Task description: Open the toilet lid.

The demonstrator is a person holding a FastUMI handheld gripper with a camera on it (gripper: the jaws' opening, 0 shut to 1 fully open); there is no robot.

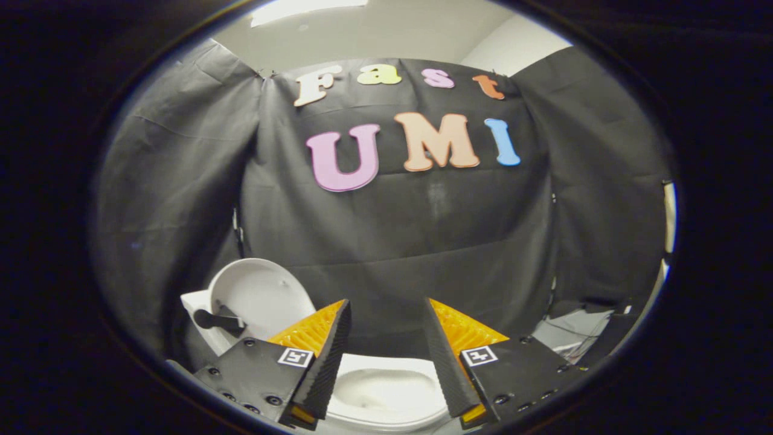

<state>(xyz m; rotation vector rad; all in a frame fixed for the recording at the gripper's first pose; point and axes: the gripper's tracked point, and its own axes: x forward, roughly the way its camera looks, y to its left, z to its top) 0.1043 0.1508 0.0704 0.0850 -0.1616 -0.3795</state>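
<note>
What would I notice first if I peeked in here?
Probably the two orange-and-black tongs, standing open with nothing between them. Right below the gap sits the white toilet bowl. Beside one finger, the round white lid already stands raised against the black cloth wall.

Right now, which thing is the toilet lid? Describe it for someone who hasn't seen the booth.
Start at the white toilet bowl, seen between the open gripper fingers. The toilet lid is the rounded white panel beyond the left finger, against the black cloth wall. It stands raised, while the bowl lies open below.
</note>
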